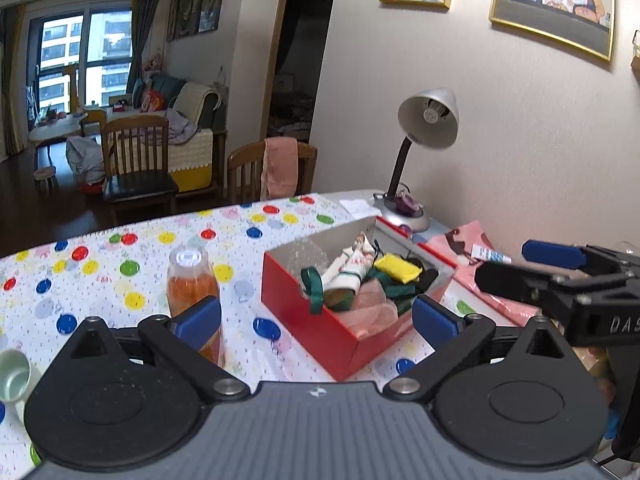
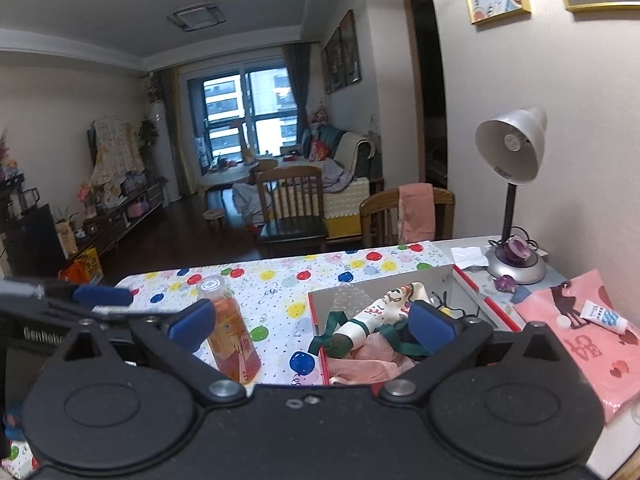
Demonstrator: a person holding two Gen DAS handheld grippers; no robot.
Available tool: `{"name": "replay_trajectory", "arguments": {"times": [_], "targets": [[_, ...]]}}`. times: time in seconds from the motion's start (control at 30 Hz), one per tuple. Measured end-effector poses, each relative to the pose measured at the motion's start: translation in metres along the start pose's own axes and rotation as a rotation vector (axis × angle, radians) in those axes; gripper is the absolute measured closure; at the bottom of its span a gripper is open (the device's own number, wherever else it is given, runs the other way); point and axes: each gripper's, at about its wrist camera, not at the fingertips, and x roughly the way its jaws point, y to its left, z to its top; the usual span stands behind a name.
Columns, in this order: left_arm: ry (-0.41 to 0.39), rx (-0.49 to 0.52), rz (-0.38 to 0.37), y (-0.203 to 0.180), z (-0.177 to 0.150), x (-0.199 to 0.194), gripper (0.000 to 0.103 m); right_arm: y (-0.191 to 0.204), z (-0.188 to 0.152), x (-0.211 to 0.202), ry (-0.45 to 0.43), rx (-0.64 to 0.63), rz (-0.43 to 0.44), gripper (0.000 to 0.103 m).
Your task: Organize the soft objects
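Note:
An open red box [image 1: 286, 304] stands on the dotted tablecloth, with soft things piled inside. Among them are a white printed roll [image 1: 352, 268], a yellow cloth [image 1: 398, 266], pink mesh fabric [image 1: 372, 312] and a green ribbon [image 1: 314, 286] draped over the wall. My left gripper [image 1: 316, 320] is open just short of the box's near corner, nothing between its blue pads. My right gripper [image 2: 312, 326] is also open and empty, above the box's near edge [image 2: 440, 280]. Each gripper shows at the edge of the other's view: the right [image 1: 528, 266], the left [image 2: 104, 303].
A bottle of orange drink [image 1: 194, 292] stands left of the box, close to both left pads. A desk lamp [image 1: 424, 128] sits behind the box by the wall. A pink bag [image 2: 592, 340] with a small tube [image 2: 604, 316] lies to the right. A pale green cup [image 1: 12, 372] is near left.

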Motion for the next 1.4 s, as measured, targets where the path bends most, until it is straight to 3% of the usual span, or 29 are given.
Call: {"name": "replay_trajectory", "arguments": {"times": [0.3,0.6,1.4], "targets": [[-0.050,-0.058,0.038,0.010,-0.005,-0.014,0.000,0.014,-0.016,-0.014,-0.028,0.034,-0.090,0.000],[-0.087,-0.059,0.027,0.005,-0.008,-0.025,0.000,0.022,-0.016,-0.019,-0.042,0.007,-0.096,0.000],[-0.098,-0.023,0.060,0.001,-0.012,-0.032,0.000,0.026,-0.015,-0.021,-0.047,-0.005,-0.090,0.000]]}}
